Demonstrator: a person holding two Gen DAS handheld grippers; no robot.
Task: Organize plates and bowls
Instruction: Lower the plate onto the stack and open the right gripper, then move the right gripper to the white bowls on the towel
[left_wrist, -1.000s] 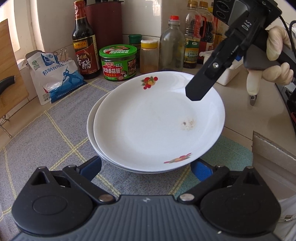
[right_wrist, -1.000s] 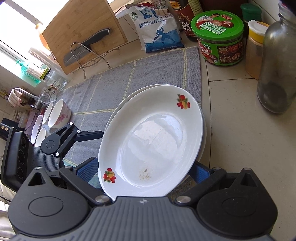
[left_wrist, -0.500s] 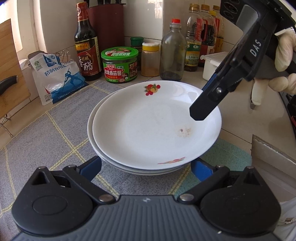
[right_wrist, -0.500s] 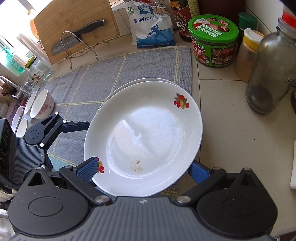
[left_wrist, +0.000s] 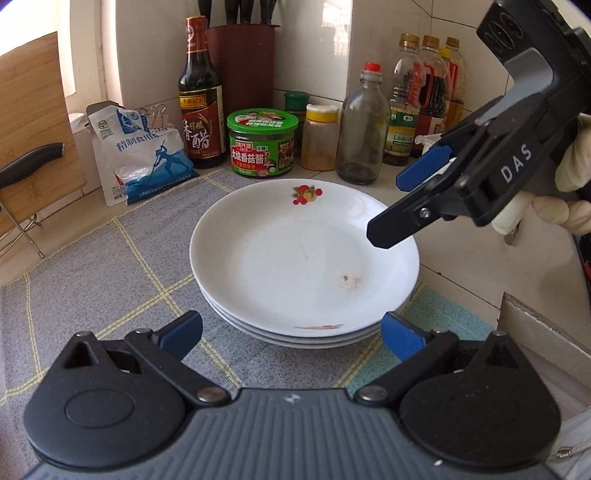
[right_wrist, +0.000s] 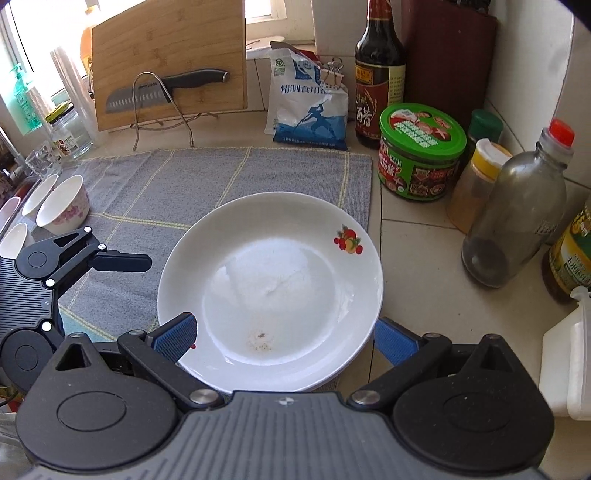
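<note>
My L gripper (left_wrist: 291, 334) & R gripper (right_wrist: 284, 334) jaws both released round plate stack (left_wrist: 303, 258); jars/bottles (right_wrist: 421, 151) crowd behind, bowls (right_wrist: 62, 206) by mat (right_wrist: 221, 177)

Three stacked plates (left_wrist: 303, 258), four bowls (right_wrist: 62, 210), two grippers, one knife (right_wrist: 166, 92), one green-lidded jar (left_wrist: 262, 144).

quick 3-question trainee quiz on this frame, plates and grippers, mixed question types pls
1. True or false: the right gripper is clamped on the top plate.
2. What does the plate stack rest on? A) bare tile B) grey mat C) cutting board
3. Fill in: the bowls sit at the mat's ___ edge in the right wrist view.

Key: 1 false, both it and the left gripper are open; 2 B, the grey mat; 3 left.
</note>
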